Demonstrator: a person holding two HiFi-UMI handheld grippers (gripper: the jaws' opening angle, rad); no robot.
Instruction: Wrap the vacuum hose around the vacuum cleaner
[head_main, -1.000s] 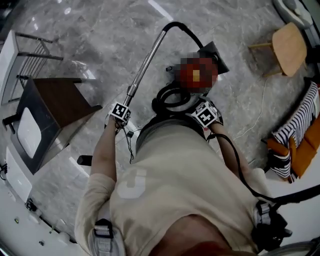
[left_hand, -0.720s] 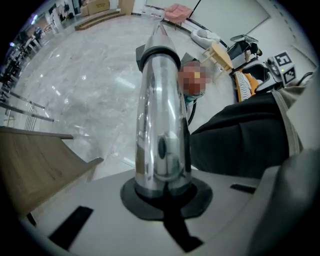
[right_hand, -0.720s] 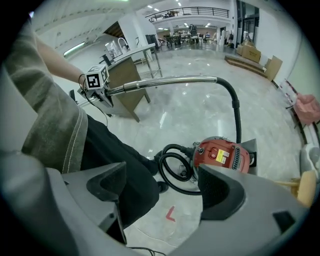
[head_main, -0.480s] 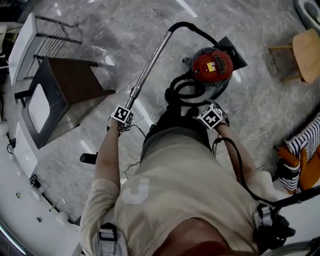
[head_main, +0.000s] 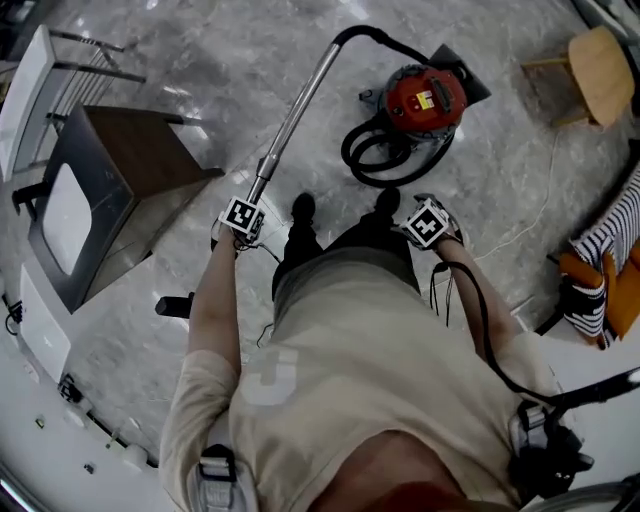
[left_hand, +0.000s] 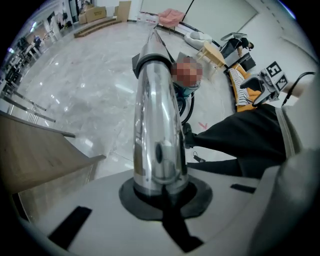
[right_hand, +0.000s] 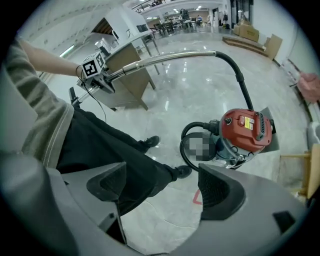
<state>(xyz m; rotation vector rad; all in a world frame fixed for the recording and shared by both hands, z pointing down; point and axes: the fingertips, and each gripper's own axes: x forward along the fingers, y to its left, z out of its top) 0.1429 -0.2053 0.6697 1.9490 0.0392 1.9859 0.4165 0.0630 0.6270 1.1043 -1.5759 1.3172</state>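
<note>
Your left tongs are closed on the lower end of the metal tube. In the left gripper view both jaws press on the shiny tube, which runs away from the left tongs toward the vacuum cleaner. Your right tongs are open. In the right gripper view the two dark pads of the right tongs stand well apart, with only the floor and your trouser leg between them.

The vacuum cleaner is red and round and stands on the grey marble floor, in front of your shoes. The hose is black. One part of it lies in loose loops on the floor, touching the side of the vacuum cleaner that is nearer to you. Another part comes from the curved top of the tube and goes down to the vacuum cleaner; the right gripper view shows this arc above the red body.

The right tongs hang over the floor on your side of the vacuum cleaner, near the loops but apart from them. A wooden stool stands to the right of the vacuum cleaner, and a dark cabinet stands well apart from it on the left.
</note>
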